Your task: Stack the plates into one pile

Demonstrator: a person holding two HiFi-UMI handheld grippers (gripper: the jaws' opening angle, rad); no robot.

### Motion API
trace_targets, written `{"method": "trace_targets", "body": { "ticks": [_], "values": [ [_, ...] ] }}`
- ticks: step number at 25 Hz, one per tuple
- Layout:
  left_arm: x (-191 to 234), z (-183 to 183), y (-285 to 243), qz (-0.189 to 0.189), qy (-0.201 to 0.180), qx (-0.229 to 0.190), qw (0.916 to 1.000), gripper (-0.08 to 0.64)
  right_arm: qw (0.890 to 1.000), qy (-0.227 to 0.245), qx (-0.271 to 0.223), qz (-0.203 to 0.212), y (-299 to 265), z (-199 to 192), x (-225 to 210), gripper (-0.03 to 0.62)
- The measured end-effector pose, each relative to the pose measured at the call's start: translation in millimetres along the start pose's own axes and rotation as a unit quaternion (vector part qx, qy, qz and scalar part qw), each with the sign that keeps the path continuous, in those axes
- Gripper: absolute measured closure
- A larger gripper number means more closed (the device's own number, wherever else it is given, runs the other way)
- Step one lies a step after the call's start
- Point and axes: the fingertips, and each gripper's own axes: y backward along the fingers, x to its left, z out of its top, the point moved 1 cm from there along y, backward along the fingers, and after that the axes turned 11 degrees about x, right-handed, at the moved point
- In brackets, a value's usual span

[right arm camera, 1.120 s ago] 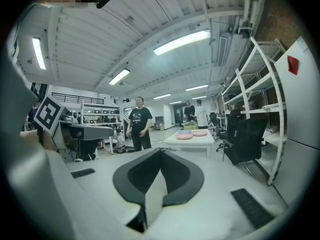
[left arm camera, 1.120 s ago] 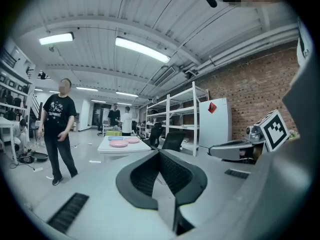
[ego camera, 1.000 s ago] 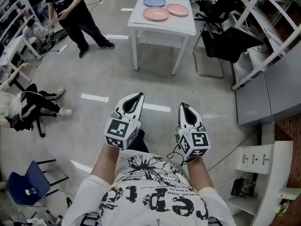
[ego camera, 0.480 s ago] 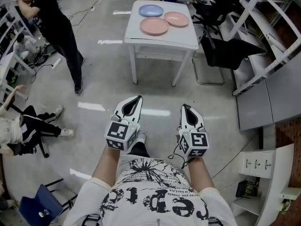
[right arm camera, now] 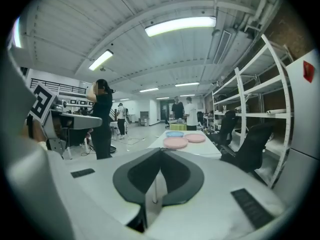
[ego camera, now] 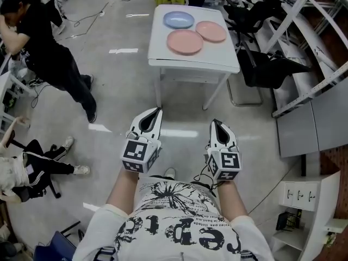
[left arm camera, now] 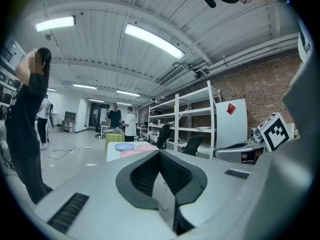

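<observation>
Person stands on the grey floor [ego camera: 125,91], well short of the white table [ego camera: 163,50], a gripper in each hand held low in front of the printed T-shirt [ego camera: 179,222]. Left gripper [ego camera: 158,111]: jaws together, dark pads meeting at the tip, nothing between them. Right gripper [ego camera: 216,122]: the same, jaws closed and empty. Both point ahead toward the table and sit side by side, apart from each other, marker cubes toward the body. All three plates lie flat on the tabletop, none stacked. The blue plate [ego camera: 179,19] is at the far left. The nearer pink plate [ego camera: 185,42] lies just in front of it, toward the table's middle. The farther pink plate [ego camera: 211,31] is to the right, its rim close against the nearer one; contact cannot be judged. Neither gripper is near any plate. A black chair [ego camera: 272,67] stands just right of the table, with white shelving [ego camera: 307,31] beyond it. To the left a person in black [ego camera: 49,58] stands on the open floor, and another sits low by the left edge [ego camera: 27,167]. In the right gripper view, two more people [right arm camera: 183,112] stand past the table's far end.
</observation>
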Motion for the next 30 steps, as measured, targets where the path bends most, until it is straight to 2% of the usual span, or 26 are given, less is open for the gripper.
{"method": "trace_targets", "body": {
  "ticks": [6,11,16,20,25,30],
  "values": [
    [43.1,5.6,-30.7,0.002,0.012,0.002,0.9999,0.554,1.000,0.006,0.014,0.012,-53.1,16.7,7.0,0.584],
    [56.1,-2.5,-67.3,0.012,0.017,0.016,0.9997,0.552,0.999,0.005,0.026,0.029,-96.5,15.4,-11.8,0.584],
    [72.4,11.2,-116.1,0.040,0.016,0.016,0.9990,0.552,0.998,0.012,0.016,0.055,-153.0,37.5,-42.1,0.584],
    [82.3,33.4,-170.5,0.058,0.025,0.015,0.9979,0.552,0.997,0.014,0.010,0.075,-197.5,59.3,-80.0,0.584],
    [86.0,68.7,-252.2,0.063,0.031,0.016,0.9974,0.552,0.997,0.013,0.003,0.074,-255.4,98.5,-147.4,0.584],
    [86.1,96.8,-344.4,0.070,0.040,0.019,0.9965,0.552,0.996,0.034,0.000,0.079,-315.1,135.2,-216.3,0.584]
  ]
}}
